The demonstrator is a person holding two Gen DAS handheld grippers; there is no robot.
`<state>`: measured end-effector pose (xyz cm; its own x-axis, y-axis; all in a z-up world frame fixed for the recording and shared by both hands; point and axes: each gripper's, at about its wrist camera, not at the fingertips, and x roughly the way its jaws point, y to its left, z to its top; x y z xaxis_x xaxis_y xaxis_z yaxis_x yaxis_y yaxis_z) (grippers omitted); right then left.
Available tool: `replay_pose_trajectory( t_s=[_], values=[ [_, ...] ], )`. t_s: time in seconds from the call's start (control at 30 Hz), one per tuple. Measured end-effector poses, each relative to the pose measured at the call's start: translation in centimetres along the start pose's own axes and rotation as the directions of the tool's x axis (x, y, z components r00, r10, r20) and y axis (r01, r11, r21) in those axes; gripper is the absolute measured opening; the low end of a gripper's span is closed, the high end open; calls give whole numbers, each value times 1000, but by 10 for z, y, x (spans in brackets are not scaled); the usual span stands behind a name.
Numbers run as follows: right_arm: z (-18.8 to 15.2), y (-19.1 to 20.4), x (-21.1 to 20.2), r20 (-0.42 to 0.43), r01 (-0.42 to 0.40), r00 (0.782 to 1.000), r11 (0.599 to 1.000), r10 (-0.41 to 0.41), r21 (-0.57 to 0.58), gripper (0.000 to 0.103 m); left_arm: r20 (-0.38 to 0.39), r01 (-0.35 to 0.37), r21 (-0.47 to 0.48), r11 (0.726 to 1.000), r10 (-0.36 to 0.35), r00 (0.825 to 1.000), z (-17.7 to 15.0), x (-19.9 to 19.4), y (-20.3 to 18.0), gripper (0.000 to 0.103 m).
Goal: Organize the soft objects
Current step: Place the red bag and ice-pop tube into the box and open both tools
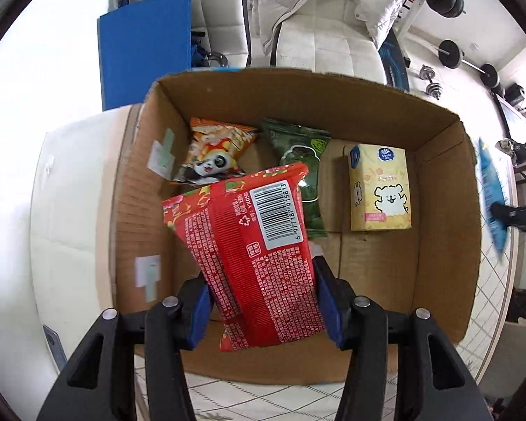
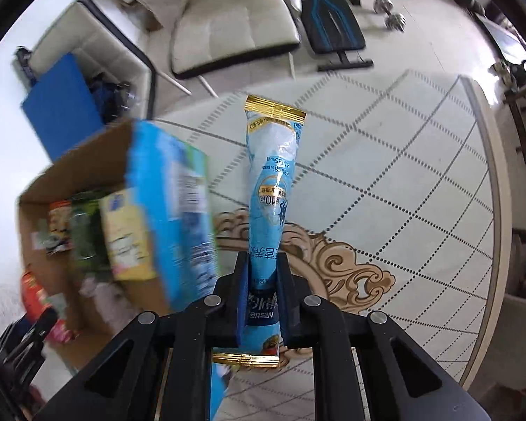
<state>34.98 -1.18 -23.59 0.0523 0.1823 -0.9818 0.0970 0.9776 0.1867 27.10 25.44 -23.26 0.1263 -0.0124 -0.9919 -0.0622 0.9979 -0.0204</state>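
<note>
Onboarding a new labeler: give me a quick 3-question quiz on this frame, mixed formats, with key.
1. True or false: the left gripper is empty.
2. The right gripper holds: A) the blue sachet; B) a green packet; C) nothing.
3. Fill in: the yellow tissue pack lies inside the cardboard ____.

Key: 1 false, it grips the red packet; 2 A; 3 box.

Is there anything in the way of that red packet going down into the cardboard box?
Nothing visible blocks it. The left gripper holds the red packet above the open cardboard box. The panda packet, green packet and yellow tissue pack lie toward the far wall, with bare floor nearer.
</note>
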Motion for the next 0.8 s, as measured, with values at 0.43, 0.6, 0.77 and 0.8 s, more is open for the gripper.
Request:
replay_pose_trajectory(
  t_s=[0.43,0.6,0.77,0.8],
  values=[
    [-58,102,1,-71,-31,997,980,17,-196,15,-103,-12,63,998,18,994,-1,19,42,50],
    [-67,111,32,-93,27,995,977,-48,-211,15,-176,3,50,999,6,984,1,56,49,50],
    [-73,114,51,-97,83,990,974,-106,-212,15,-206,-6,51,999,16,978,1,80,49,50],
    [-74,114,54,-101,89,989,974,-112,-209,15,-210,-5,48,999,15,978,0,83,49,50]
  ],
)
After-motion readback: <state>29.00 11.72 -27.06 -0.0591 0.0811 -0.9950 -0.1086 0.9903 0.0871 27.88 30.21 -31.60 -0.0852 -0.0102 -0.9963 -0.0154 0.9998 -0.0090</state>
